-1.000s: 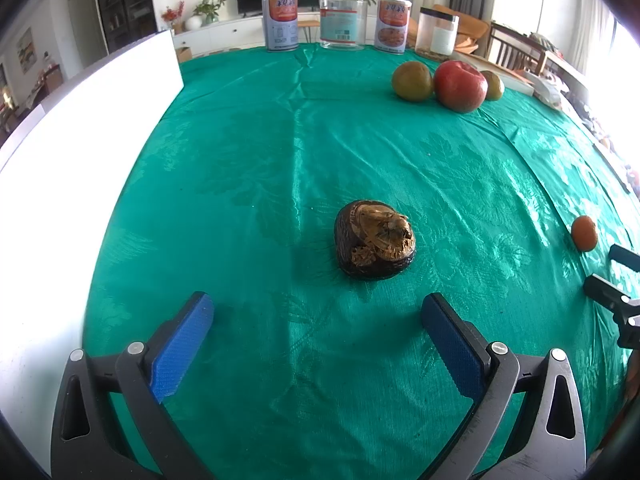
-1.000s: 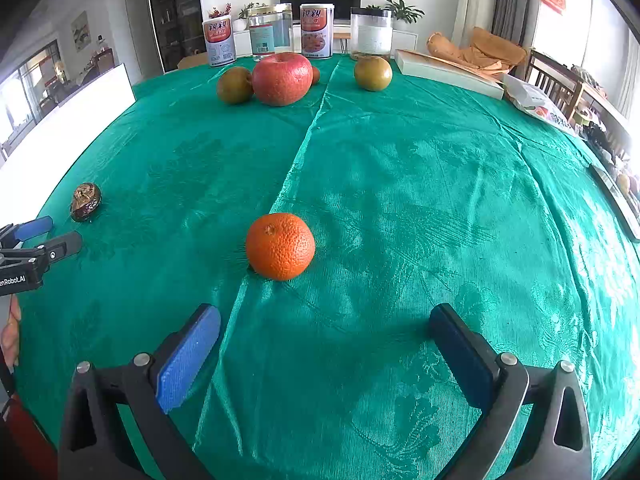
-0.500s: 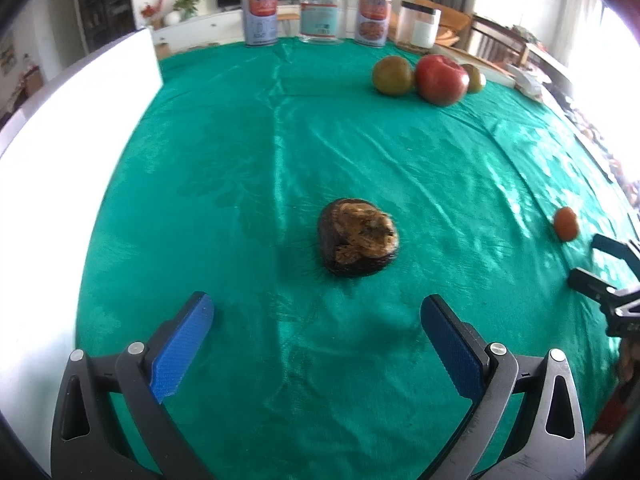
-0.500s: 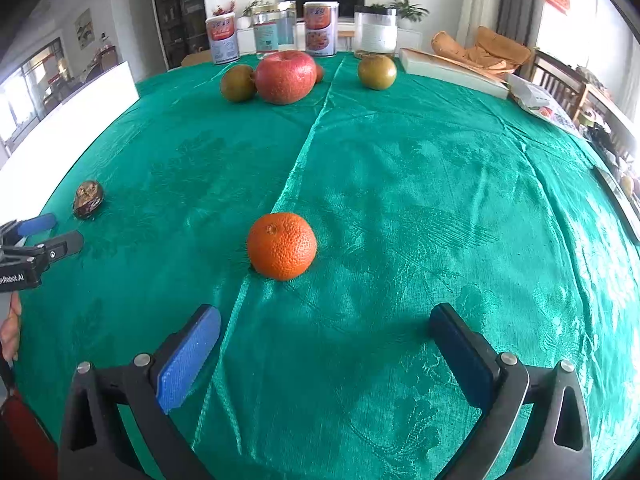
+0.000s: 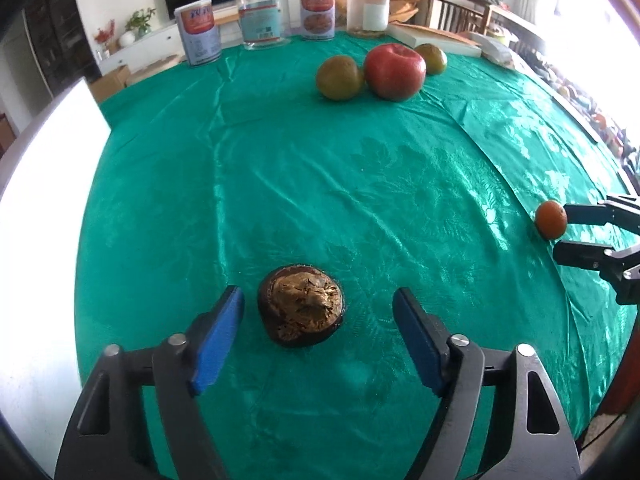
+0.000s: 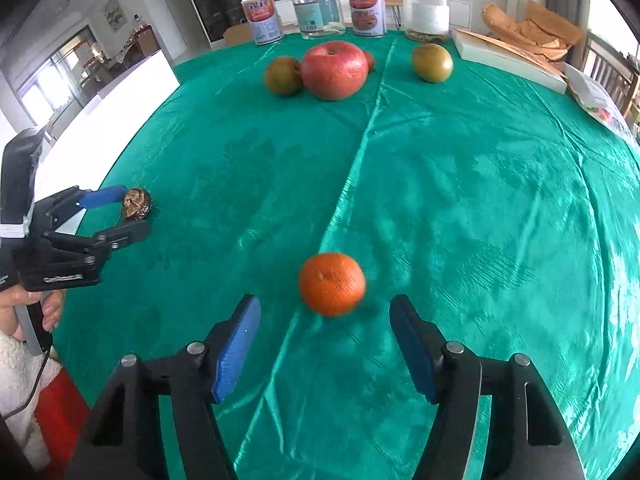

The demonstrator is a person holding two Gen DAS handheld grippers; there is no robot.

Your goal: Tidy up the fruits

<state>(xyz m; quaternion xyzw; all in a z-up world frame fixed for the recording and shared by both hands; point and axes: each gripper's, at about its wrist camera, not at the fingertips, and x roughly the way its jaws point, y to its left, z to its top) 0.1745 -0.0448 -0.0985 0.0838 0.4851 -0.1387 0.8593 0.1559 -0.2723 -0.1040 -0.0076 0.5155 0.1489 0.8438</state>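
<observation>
A dark brown mangosteen [image 5: 301,310] lies on the green tablecloth between the tips of my open left gripper [image 5: 318,308], not touched; it also shows in the right wrist view [image 6: 136,209]. An orange tangerine [image 6: 331,289] lies just ahead of my open right gripper [image 6: 324,322], between its fingertips; it also shows in the left wrist view [image 5: 551,219]. At the far side stand a red apple [image 6: 334,69] and two green-brown fruits [image 6: 283,75] [image 6: 432,62]. A small orange fruit [image 6: 369,60] peeks from behind the apple.
Several tins and jars [image 6: 320,10] stand along the far table edge. A flat box [image 6: 508,58] and a printed bag [image 6: 600,106] lie at the far right. A white board [image 5: 36,184] borders the table's left side.
Both grippers have moved forward: the mangosteen now sits between the left fingertips and the tangerine between the right ones. Both pairs of fingers have narrowed.
</observation>
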